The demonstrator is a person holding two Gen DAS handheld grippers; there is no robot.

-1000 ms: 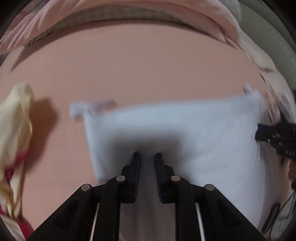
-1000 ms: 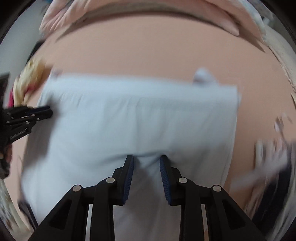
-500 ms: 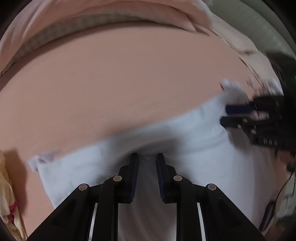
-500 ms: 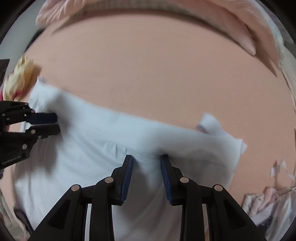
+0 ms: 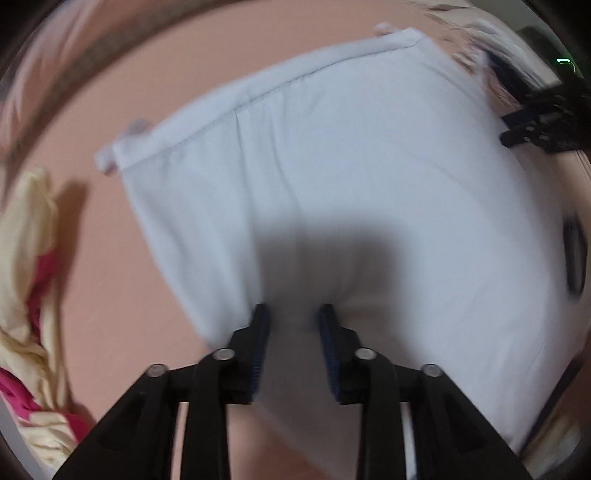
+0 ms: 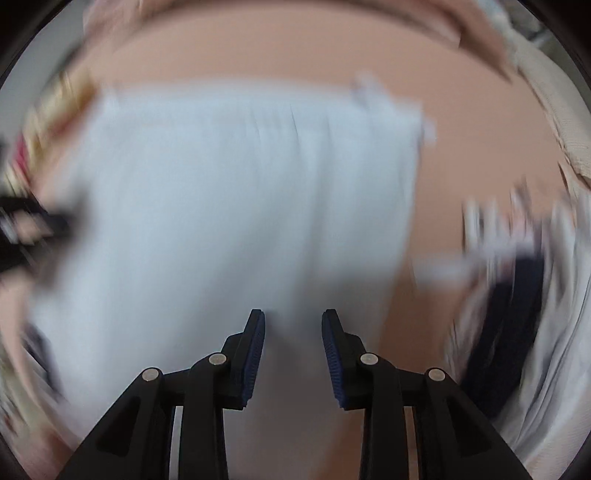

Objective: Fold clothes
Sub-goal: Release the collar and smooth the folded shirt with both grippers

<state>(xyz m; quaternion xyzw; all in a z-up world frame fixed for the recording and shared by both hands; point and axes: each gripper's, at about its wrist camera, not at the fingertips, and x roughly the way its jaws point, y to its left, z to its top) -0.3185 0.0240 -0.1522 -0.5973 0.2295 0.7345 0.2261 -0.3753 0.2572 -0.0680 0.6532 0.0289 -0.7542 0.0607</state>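
A white garment (image 5: 351, 166) lies spread on the pink bed sheet (image 5: 110, 277), its hemmed band at the far edge. My left gripper (image 5: 294, 314) hovers over its near edge; the fingers stand apart, with cloth running flat under and between them, and they cast a shadow on the cloth. In the right wrist view the same garment (image 6: 229, 192) is blurred. My right gripper (image 6: 293, 321) is over its near right part, fingers apart and cloth lying smooth between them. Each gripper shows in the other's view, at the garment's side: right gripper (image 5: 508, 129), left gripper (image 6: 66, 221).
A crumpled yellow and red garment (image 5: 26, 277) lies left of the white one. A blurred pile of white and dark clothes (image 6: 517, 288) sits to the right. A pink quilt (image 6: 480, 33) runs along the back of the bed.
Both cameras swung back down, so the garment fills the views again. The left gripper's fingers have spread wider than a second ago. The right gripper's gap is almost unchanged.
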